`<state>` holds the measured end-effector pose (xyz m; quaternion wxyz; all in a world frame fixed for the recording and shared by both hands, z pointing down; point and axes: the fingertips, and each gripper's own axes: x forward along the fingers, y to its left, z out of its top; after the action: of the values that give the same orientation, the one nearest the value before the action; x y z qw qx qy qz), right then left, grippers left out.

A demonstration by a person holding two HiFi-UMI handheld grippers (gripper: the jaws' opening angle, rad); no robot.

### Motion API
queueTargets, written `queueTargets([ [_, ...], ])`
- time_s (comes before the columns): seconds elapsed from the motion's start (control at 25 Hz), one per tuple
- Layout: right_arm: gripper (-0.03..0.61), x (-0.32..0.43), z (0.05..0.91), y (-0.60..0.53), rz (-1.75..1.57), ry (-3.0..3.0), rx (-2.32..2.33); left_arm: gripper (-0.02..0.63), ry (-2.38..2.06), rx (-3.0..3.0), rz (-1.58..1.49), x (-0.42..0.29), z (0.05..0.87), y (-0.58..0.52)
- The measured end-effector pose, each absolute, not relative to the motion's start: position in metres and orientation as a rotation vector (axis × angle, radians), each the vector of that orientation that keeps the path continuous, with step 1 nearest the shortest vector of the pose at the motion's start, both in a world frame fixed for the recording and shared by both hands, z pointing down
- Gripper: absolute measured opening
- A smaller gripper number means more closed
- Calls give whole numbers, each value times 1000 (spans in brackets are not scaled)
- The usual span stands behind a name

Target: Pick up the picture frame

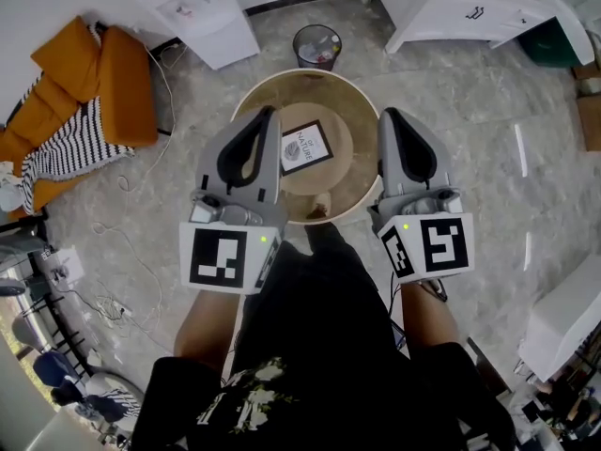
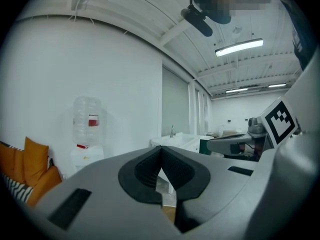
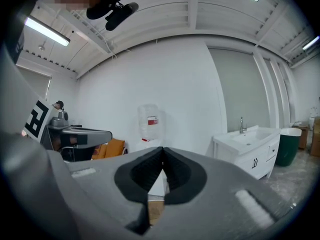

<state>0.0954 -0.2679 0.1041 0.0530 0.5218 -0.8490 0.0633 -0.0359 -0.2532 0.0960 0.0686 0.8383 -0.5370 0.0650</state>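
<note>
Floor (image 1: 451, 111): grey marbled tiling is seen around a round table (image 1: 306, 74), with a waste bin (image 1: 316, 47) just beyond it and a water dispenser (image 1: 197, 12) farther off.
Pads (image 2: 146, 170): the ribbed black faces are pressed tip to tip in both gripper views, and nothing is caught between them.
Left gripper (image 1: 267, 116): clenched and empty, it is held over the table's left edge and aimed nearly level.
Right gripper (image 1: 389, 116): likewise closed on nothing, it is held over the table's right edge.
Picture frame (image 1: 305, 147): it is laid flat and untouched on the sunken wooden top, between the two grippers as seen from the head.
Stage: an approach is judged; no grasp has been made.
Risk: if the jaws are not parted before descent, the frame would be shoved rather than gripped. A low sideways entry may be blocked by the raised rim. A pinch on one thin edge could let the frame pivot and drop.
Hidden: the frame is absent from both gripper views, where only a tan sliver is shown below the jaws. Its print is too small to be read, and the rim's depth is hard to judge.
</note>
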Motion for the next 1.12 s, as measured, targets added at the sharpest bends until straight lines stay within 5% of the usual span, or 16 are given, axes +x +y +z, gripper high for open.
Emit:
queueTargets([
  [1.12, -5, 59, 283, -313, 473, -2329, 1478, 12, -1475, 2365, 449, -104, 278, -305],
])
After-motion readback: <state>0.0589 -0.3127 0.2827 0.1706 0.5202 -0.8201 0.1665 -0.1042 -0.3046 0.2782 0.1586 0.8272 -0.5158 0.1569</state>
